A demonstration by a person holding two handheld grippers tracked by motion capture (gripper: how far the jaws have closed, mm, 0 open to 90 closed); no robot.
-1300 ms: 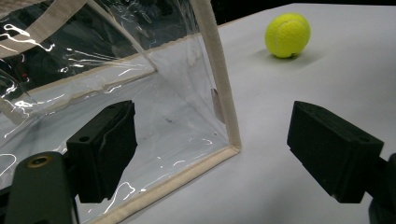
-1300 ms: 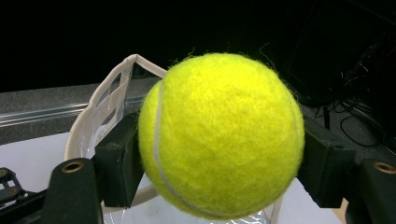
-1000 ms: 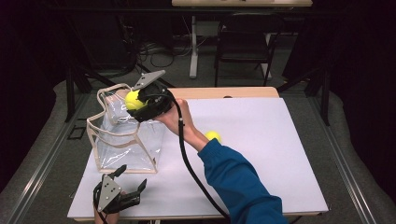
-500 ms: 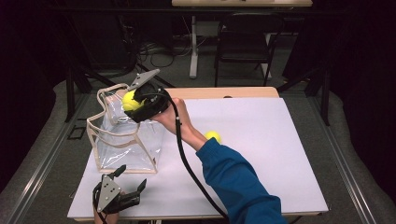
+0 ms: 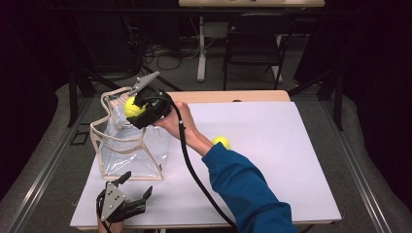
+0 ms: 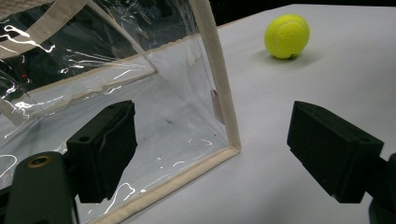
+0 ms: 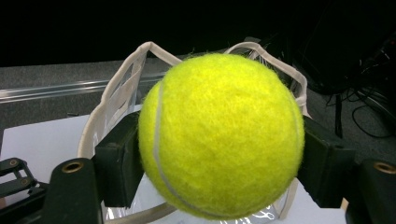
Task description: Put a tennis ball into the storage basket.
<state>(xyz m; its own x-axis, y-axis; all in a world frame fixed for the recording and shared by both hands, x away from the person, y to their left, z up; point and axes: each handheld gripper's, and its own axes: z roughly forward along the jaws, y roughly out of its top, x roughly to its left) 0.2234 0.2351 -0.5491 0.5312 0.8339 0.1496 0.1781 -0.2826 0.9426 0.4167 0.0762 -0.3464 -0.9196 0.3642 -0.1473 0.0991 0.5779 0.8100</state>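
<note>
Held ball: a yellow tennis ball (image 7: 219, 135) clamped between the two black jaws of the right gripper (image 5: 133, 108), one pad pressed to each side. A sphere has no long axis; its white seam curves down the side facing the camera in the right gripper view.

Place of the held ball: in the air above the open mouth of the bag, over the left part of the tabletop, nearer the far edge than the near one.

Right gripper: carried by a hand with a blue sleeve (image 5: 243, 189) that reaches across from the near edge; the jaws point away from the person, toward the far left corner, with the grey plate uppermost.

Bag: a clear plastic tote bag (image 5: 127, 145) with cream edging, standing upright by the left edge of the tabletop, mouth upward, handles (image 7: 140, 60) rising above the rim.

Second ball: another tennis ball (image 6: 286, 36) resting on the white tabletop (image 5: 272, 145) near its middle, well apart from the bag and just beside the sleeve.

Left gripper: the left gripper (image 5: 137, 191) sits low at the near left corner, jaws spread wide and empty, aimed at the bag's lower corner seam without touching it.
</note>
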